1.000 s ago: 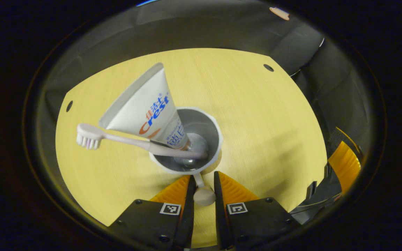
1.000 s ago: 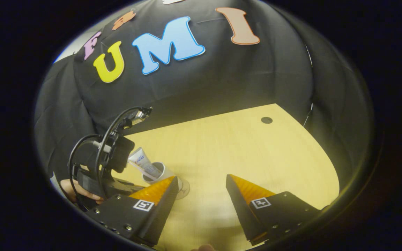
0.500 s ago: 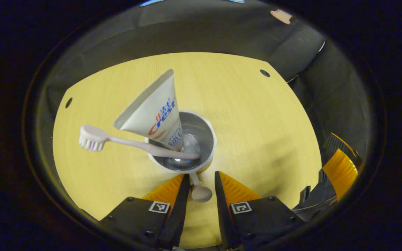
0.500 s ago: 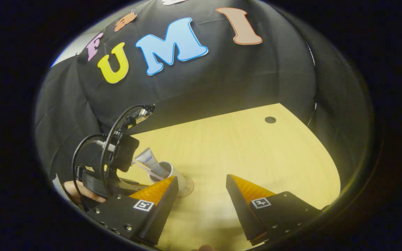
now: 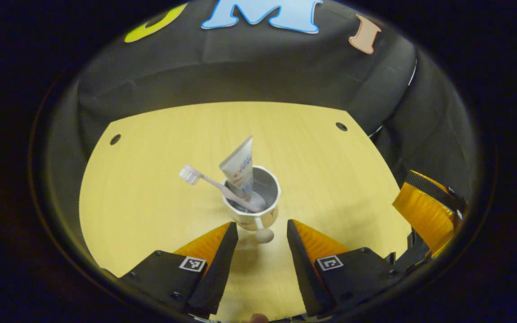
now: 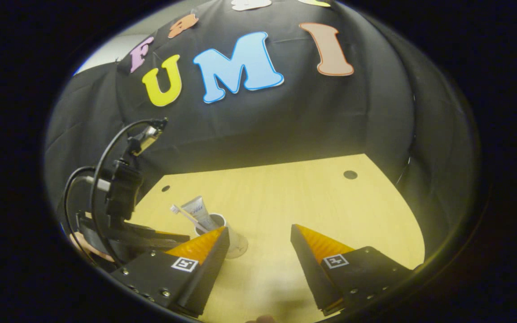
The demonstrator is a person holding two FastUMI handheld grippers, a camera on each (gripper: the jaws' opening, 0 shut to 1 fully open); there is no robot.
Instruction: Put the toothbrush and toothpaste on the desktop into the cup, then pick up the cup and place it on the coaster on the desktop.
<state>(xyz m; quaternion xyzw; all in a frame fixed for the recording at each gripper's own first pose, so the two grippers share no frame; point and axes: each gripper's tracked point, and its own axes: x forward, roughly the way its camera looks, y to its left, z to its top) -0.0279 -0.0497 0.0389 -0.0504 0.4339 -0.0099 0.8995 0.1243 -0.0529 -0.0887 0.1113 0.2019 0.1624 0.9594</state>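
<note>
A white cup with a small knobbed handle stands upright on the wooden table. A toothpaste tube and a pale toothbrush lean out of the cup to the left. My left gripper is open, its tips on either side of the handle knob without touching it. In the right gripper view the cup rests on a clear round coaster, partly hidden behind my finger. My right gripper is open and holds nothing. The left gripper points at the cup from the left.
The right gripper shows at the right edge of the left gripper view. Small dark holes sit near the table's far corners. The black cloth wall closes the booth behind the table. A hand holds the left gripper.
My left gripper has opened, letting go of the cup handle, and drawn back from the cup, which now looks smaller and farther off. My right gripper has barely moved.
</note>
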